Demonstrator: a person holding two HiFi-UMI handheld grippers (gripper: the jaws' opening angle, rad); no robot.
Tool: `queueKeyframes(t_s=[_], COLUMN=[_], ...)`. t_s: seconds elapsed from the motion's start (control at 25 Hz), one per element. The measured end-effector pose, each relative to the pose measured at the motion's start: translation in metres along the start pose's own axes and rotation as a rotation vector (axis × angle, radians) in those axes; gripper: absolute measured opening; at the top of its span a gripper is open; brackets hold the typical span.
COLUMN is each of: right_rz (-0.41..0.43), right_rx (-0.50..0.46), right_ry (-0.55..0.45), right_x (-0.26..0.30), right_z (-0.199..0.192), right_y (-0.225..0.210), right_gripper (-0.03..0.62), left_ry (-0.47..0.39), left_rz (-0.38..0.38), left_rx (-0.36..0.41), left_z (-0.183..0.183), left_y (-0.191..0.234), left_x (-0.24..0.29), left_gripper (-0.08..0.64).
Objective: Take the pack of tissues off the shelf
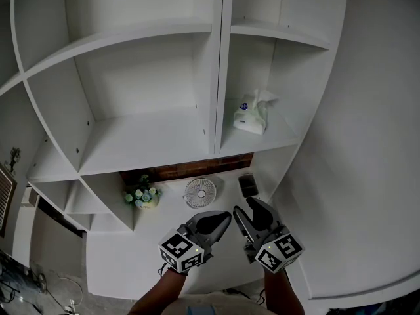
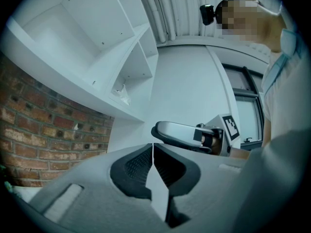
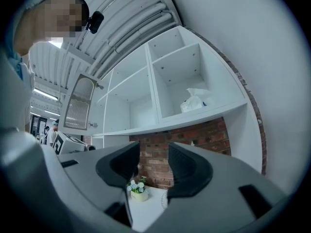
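Note:
A white pack of tissues [image 1: 251,114] with a blue mark lies on the lower right shelf of the white unit [image 1: 220,64]; the right gripper view shows the pack [image 3: 194,101] up on that shelf, and the left gripper view shows it [image 2: 121,93] small and far off. My right gripper [image 1: 241,207] is low in front of the counter, well below the pack, open with nothing between its jaws [image 3: 153,166]. My left gripper [image 1: 225,216] is beside it, shut and empty [image 2: 153,154].
On the white counter [image 1: 197,254] under the shelves stand a small pot of flowers [image 1: 141,195], a round white fan [image 1: 200,191] and a dark box [image 1: 247,184]. A brick wall [image 1: 190,170] backs the counter. A curved white wall [image 1: 367,143] closes the right side.

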State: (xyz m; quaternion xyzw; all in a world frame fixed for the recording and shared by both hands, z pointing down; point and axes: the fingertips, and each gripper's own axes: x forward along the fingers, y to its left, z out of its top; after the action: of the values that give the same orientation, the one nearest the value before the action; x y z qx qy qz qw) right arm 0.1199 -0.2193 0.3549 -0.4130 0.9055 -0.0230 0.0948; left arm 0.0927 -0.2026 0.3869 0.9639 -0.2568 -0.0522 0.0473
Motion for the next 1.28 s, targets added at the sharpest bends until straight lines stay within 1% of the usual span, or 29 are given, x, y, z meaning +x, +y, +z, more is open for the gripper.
queueKeyframes(t_s=[0.44, 0.64, 0.84, 1.04, 1.28], right_rz=[0.005, -0.01, -0.001, -0.015, -0.011], right_rx=[-0.037, -0.044, -0.088, -0.097, -0.122], right_ry=[-0.008, -0.012, -0.015, -0.028, -0.042], right_x=[0.009, 0.013, 0.02, 0.024, 0.031], right_z=[0.012, 0.018, 0.028, 0.036, 0.048], right_y=[-0.005, -0.013, -0.018, -0.027, -0.034], right_gripper=[0.183, 0.183, 0.183, 0.183, 0.183], left_ry=[-0.003, -0.001, -0.003, -0.006, -0.005], left_rz=[0.0, -0.001, -0.003, -0.002, 0.002], left_rx=[-0.004, -0.007, -0.01, -0.012, -0.015], left_z=[-0.001, -0.002, -0.003, -0.003, -0.005], left_y=[0.001, 0.002, 0.003, 0.005, 0.008], left_x=[0.003, 0.004, 0.005, 0.005, 0.007], left_gripper=[0.014, 0.014, 0.014, 0.014, 0.014])
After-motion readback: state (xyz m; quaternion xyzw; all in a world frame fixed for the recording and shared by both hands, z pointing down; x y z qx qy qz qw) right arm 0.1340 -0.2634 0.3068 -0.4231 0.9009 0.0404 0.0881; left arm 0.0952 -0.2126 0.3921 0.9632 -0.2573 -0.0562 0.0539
